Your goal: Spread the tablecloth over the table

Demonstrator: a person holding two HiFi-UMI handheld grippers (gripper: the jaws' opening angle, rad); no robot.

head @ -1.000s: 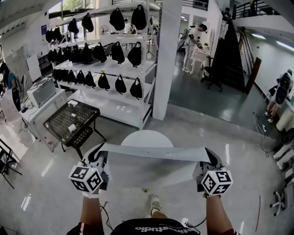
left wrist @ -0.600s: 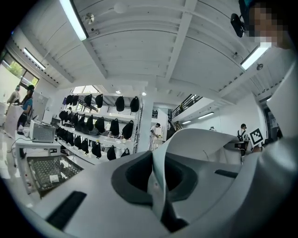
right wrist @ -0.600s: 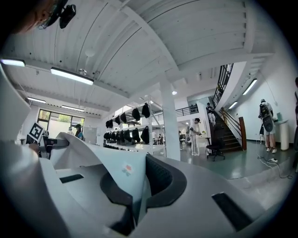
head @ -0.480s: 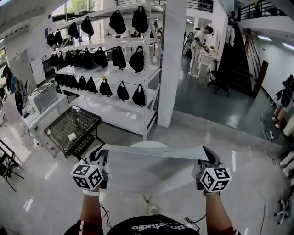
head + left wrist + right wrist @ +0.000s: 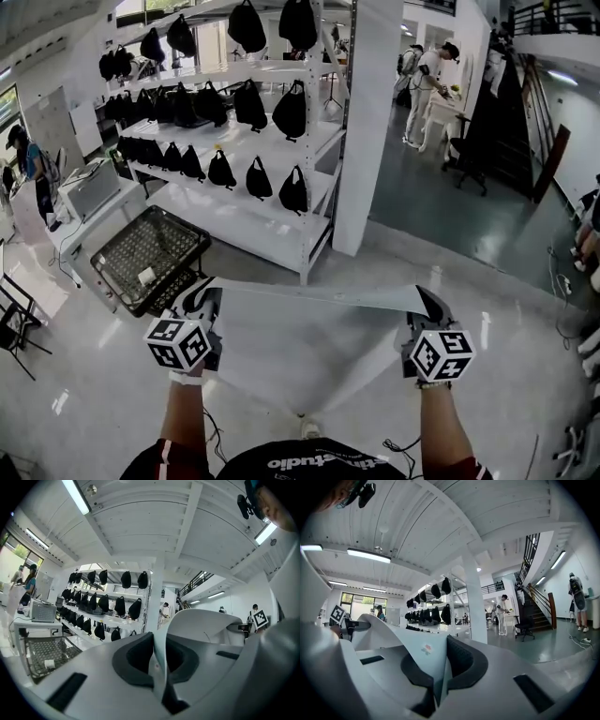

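Note:
A pale grey tablecloth (image 5: pixel 300 347) hangs stretched between my two grippers in the head view, its top edge taut and its lower part sagging to a point near the floor. My left gripper (image 5: pixel 202 298) is shut on the cloth's left corner, and my right gripper (image 5: pixel 427 305) is shut on the right corner. In the left gripper view the cloth (image 5: pixel 206 620) rises as a thin fold from between the dark pads (image 5: pixel 136 656). The right gripper view shows the cloth (image 5: pixel 393 639) pinched between the pads (image 5: pixel 461 660) and running off left. The cloth hides the table.
A white shelf rack (image 5: pixel 253 220) hung with black bags stands ahead, beside a white pillar (image 5: pixel 370 131). A black mesh-top cart (image 5: pixel 150 248) sits to the left. People stand at the far left (image 5: pixel 23 159) and back right (image 5: pixel 431 75). My shoe (image 5: pixel 309 428) shows below the cloth.
Both grippers have carried the stretched cloth forward toward the shelf rack. The round white table that showed beyond the cloth's top edge is now hidden behind it.

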